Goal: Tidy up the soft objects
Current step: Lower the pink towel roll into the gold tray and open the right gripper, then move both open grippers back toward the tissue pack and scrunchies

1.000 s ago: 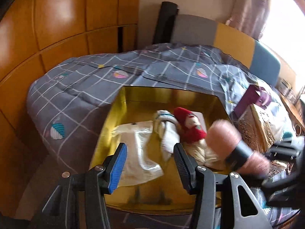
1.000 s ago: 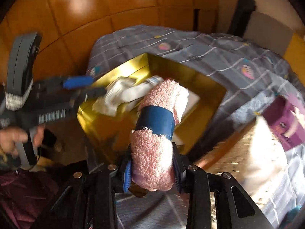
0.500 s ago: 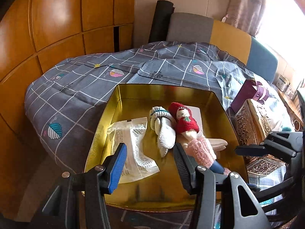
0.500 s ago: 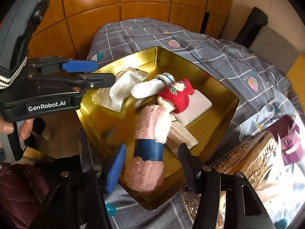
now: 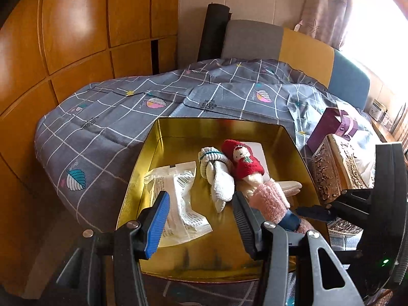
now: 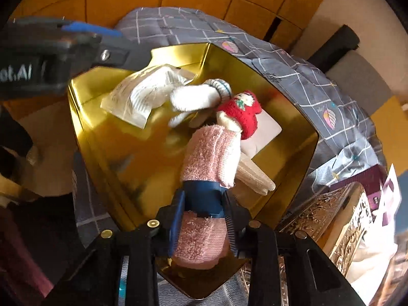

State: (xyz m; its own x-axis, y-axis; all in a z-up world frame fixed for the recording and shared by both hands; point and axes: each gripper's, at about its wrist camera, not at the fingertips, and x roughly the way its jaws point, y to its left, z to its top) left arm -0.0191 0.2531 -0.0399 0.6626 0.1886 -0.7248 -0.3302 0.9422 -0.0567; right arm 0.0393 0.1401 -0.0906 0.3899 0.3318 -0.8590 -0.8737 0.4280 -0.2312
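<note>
Because the right gripper [image 6: 202, 216] sits low in its own view, the near end of the pink rolled towel [image 6: 211, 153] is partly covered by its fingers [image 6: 176, 216], and the far end overlaps the stuffed things behind it, so where the roll stops is hard to make out. Motion blur softens the gold tin's [image 6: 293, 117] floor around the white socks [image 6: 193, 97]. Seen from the left wrist, the towel [image 5: 270, 199] is cut off behind the left gripper's black finger [image 5: 244, 219].

Pointing into the gold tin, the towel's long axis runs from the tin's near corner toward the red-hatted doll [image 6: 241, 112] near its middle, with a dark blue band [image 6: 204, 196] around its waist.

With its jaws pressing both sides, the right gripper is closed on the towel at and just below the band, and the towel lies inside the tin. Over the tin's near rim, the left gripper [image 5: 201, 219] hangs with its jaws spread and nothing between them, above the clear plastic packet [image 5: 178, 199].
</note>
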